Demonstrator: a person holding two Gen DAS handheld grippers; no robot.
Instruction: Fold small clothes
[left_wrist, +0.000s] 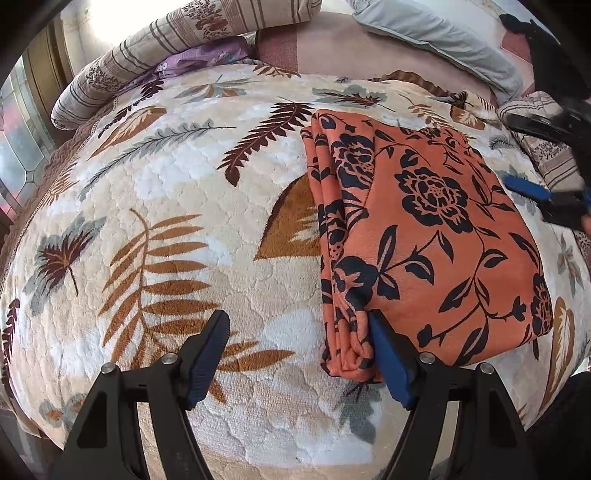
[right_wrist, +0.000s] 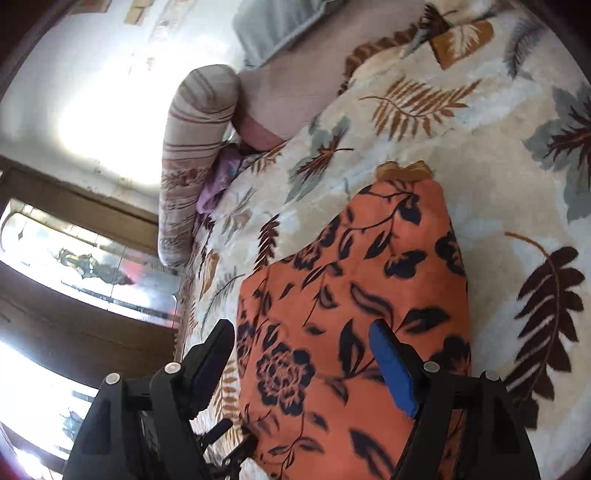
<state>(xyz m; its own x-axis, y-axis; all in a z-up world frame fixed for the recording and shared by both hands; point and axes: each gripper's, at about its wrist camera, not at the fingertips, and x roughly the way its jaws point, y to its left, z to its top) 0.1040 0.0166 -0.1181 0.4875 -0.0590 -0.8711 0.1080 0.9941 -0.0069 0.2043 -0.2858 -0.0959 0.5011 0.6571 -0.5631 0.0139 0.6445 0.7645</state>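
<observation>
The left gripper (left_wrist: 297, 332) stood wide, one pad beside the folded orange cloth (left_wrist: 436, 229) on the blanket (left_wrist: 166, 177); the right gripper (right_wrist: 303, 347) gaped wide above it, gripping nothing.

Blanket (left_wrist: 155, 206) lies open left of garment (left_wrist: 424, 236); pillows (left_wrist: 122, 74) behind.

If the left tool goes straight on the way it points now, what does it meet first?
Most likely the cream plush blanket with leaf print, bare between the open fingers of the left tool. The folded orange cloth with dark flowers lies just to the right, by the right finger; depth is unclear.
</observation>
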